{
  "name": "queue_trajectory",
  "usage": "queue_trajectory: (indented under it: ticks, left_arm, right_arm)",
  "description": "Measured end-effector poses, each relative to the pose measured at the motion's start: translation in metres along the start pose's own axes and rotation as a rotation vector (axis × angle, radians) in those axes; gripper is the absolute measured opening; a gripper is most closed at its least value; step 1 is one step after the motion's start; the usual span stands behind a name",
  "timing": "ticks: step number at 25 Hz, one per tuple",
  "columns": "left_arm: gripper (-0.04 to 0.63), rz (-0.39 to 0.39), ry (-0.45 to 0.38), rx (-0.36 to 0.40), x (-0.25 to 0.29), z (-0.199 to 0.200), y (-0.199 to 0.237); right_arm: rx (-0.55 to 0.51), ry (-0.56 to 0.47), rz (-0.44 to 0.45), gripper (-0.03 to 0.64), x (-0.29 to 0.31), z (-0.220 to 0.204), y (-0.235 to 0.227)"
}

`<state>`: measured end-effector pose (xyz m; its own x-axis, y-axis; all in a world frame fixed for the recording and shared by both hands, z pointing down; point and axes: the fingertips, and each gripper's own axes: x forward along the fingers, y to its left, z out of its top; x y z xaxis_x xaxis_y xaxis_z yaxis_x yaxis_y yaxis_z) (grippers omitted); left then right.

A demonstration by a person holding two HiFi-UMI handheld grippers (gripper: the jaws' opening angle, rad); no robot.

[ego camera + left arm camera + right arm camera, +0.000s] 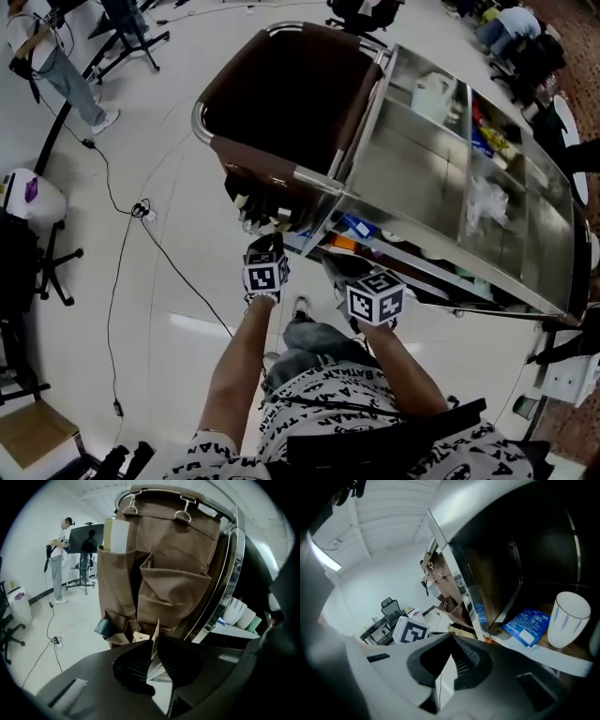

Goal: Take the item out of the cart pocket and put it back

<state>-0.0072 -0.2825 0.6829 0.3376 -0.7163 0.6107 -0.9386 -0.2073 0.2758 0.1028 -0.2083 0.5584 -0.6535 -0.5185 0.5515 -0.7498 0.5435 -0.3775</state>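
A brown fabric pocket organiser [159, 573] hangs by hooks from the rail at the end of the steel cart [422, 178]. My left gripper [154, 641] is just in front of its lower pockets, shut on a thin cream flat packet [156, 629] whose edge sticks up between the jaws. In the head view the left gripper [265, 242] points at the pockets [258, 202]. My right gripper [451, 644] is shut with nothing in it. It hovers beside the cart's lower shelf, and the head view shows the right gripper [349, 277] to the right of the left one.
The top pocket holds a tall cream box [116, 535], and the lower pockets hold a dark blue item [102, 627] and a small tan box [140, 637]. On the cart's shelf sit a white cup [568, 618] and a blue packet [527, 625]. A cable [122, 244] lies on the floor, and a person [58, 559] stands far left.
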Motion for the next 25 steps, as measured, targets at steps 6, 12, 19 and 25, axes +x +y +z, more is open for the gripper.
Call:
queue_trajectory:
  ticks: [6, 12, 19, 25]
  left_arm:
    - [0.038, 0.007, 0.085, 0.058, 0.039, -0.016, 0.001]
    - [0.040, 0.009, 0.147, 0.134, 0.072, -0.032, 0.003]
    - [0.136, -0.017, 0.111, 0.105, 0.071, -0.024, -0.007]
    - [0.198, -0.029, 0.020, 0.043, 0.003, -0.013, -0.013]
  right_arm:
    - [0.047, 0.022, -0.003, 0.002, 0.010, -0.014, -0.016]
    - [0.082, 0.016, 0.006, 0.002, 0.024, -0.014, -0.021]
    - [0.073, 0.007, -0.013, 0.002, 0.023, -0.012, -0.025]
    - [0.035, -0.025, -0.016, 0.002, 0.012, -0.002, 0.002]
